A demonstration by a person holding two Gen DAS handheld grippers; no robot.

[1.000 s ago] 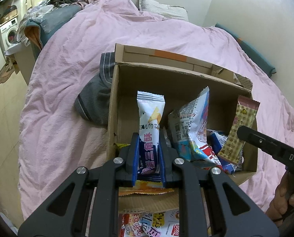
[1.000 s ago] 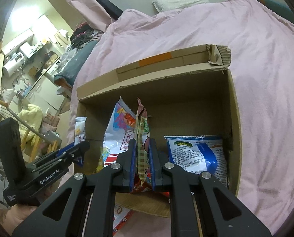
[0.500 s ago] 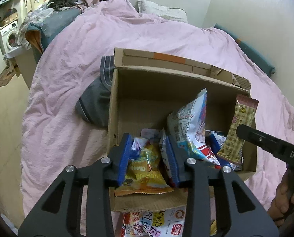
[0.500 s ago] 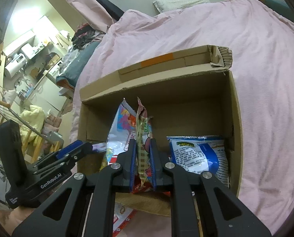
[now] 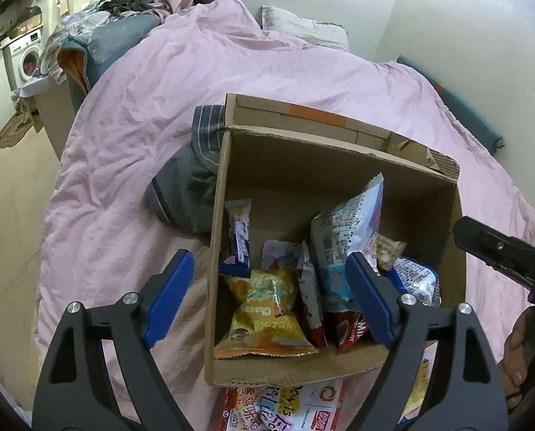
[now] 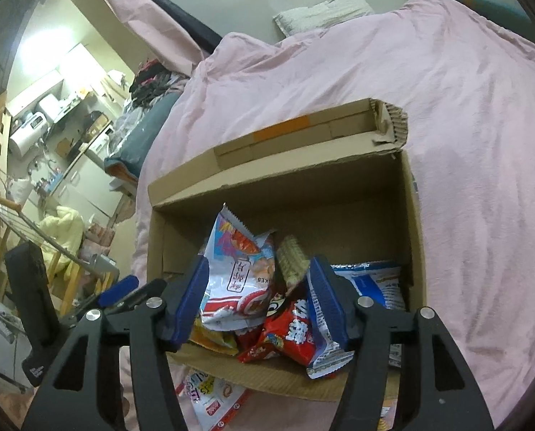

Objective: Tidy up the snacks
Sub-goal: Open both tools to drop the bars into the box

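Note:
An open cardboard box (image 5: pixel 339 165) (image 6: pixel 285 194) sits on a pink bed and holds several snack packets. The white-and-purple packet (image 5: pixel 239 237) leans against its left wall. The tan checkered packet (image 6: pixel 292 260) stands among the others, beside a tall white-and-blue bag (image 5: pixel 350 222) (image 6: pixel 237 262). A yellow cheese bag (image 5: pixel 264 316) lies at the front. My left gripper (image 5: pixel 271 298) is open and empty above the box's near left corner. My right gripper (image 6: pixel 258 301) is open and empty over the box's front.
A grey garment (image 5: pixel 188 183) lies against the box's left side. A white printed packet (image 5: pixel 285 406) (image 6: pixel 210 391) lies on the bed under the box's near edge. The pink duvet (image 5: pixel 159 89) surrounds the box. A pillow (image 5: pixel 303 28) lies at the far end.
My left gripper opened and let the white-and-purple packet fall into the box. My right gripper opened and let the tan checkered packet drop in.

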